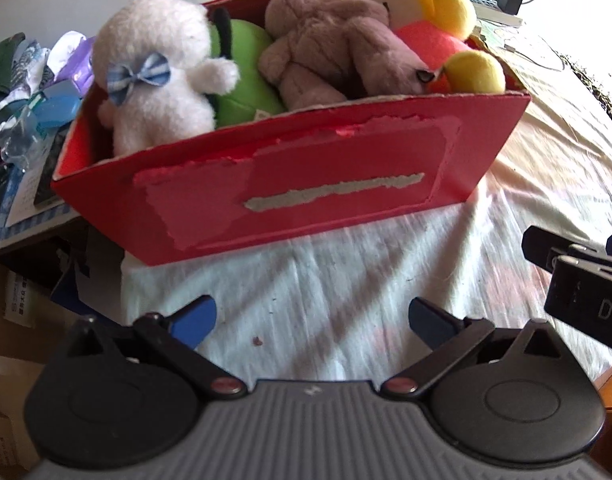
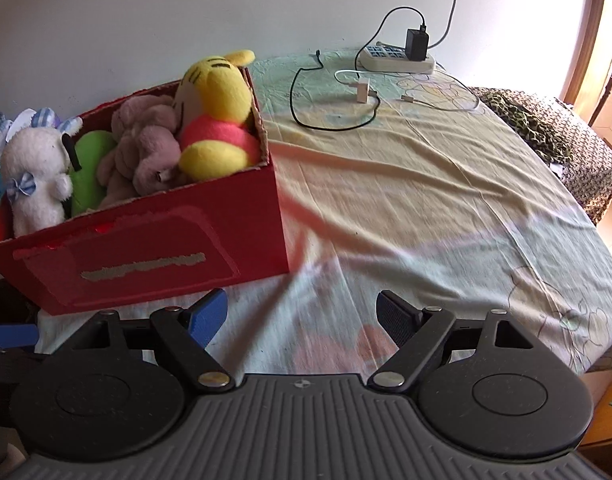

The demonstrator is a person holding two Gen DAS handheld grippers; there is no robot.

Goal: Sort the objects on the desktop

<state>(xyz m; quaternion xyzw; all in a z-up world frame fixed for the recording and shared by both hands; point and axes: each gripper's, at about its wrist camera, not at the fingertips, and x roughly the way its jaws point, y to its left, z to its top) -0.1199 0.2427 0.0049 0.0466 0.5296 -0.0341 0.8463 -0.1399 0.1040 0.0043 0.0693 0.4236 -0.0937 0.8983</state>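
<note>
Inside, red box holds four plush toys.

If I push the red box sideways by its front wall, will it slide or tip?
The red box is wide, low and flat on the sheet, so it probably slides. Plush toys suggest a light load. The wrinkly sheet may bunch and drag.

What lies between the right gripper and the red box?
Only bare, wrinkled bedsheet separates the right gripper from the red box; the right wrist view shows it.
</note>
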